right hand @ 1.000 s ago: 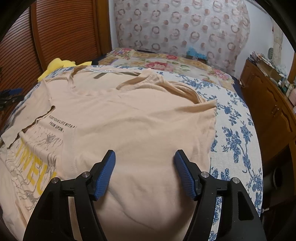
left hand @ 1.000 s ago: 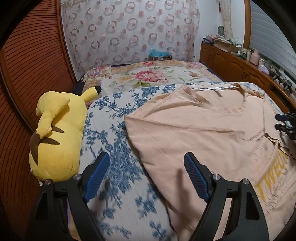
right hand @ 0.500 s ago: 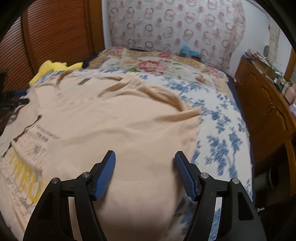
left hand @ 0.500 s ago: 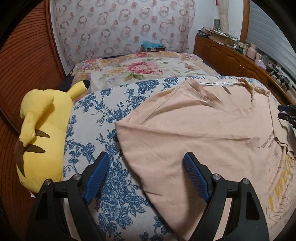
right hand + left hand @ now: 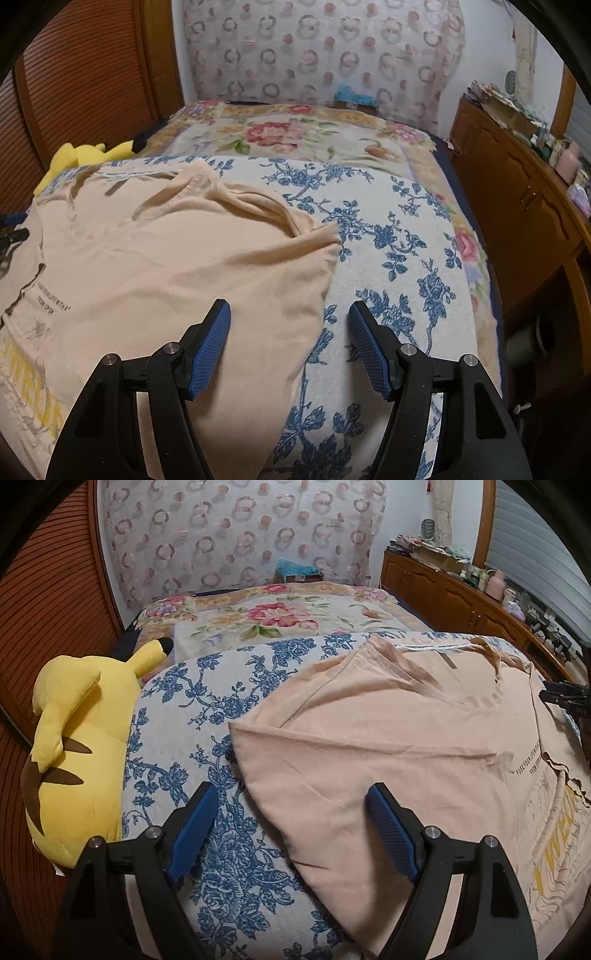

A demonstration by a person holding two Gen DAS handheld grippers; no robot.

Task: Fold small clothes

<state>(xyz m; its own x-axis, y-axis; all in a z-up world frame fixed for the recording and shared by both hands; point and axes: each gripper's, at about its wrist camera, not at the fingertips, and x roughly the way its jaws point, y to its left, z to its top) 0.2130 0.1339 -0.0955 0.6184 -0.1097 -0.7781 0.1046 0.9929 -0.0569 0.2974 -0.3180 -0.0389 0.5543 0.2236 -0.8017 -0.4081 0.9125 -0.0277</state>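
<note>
- Two grippers, both yours, were spread and empty: the left gripper [image 5: 291,827] straddled the shirt's [image 5: 388,746] left edge, the right gripper [image 5: 290,341] its right edge.
- One shirt lay flat on the bedspread [image 5: 399,258]; it looked light, soft and floppy, so you would best have pinched a sleeve hem or side edge.
- One plush toy [image 5: 70,768] sat just beside the bedspread's left border.

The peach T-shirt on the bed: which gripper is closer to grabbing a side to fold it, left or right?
Probably about even. The left gripper hangs open over the edge of the peach T-shirt, and the right gripper hangs open over the opposite edge. Neither touches the cloth yet. Both could likely pinch together.
</note>
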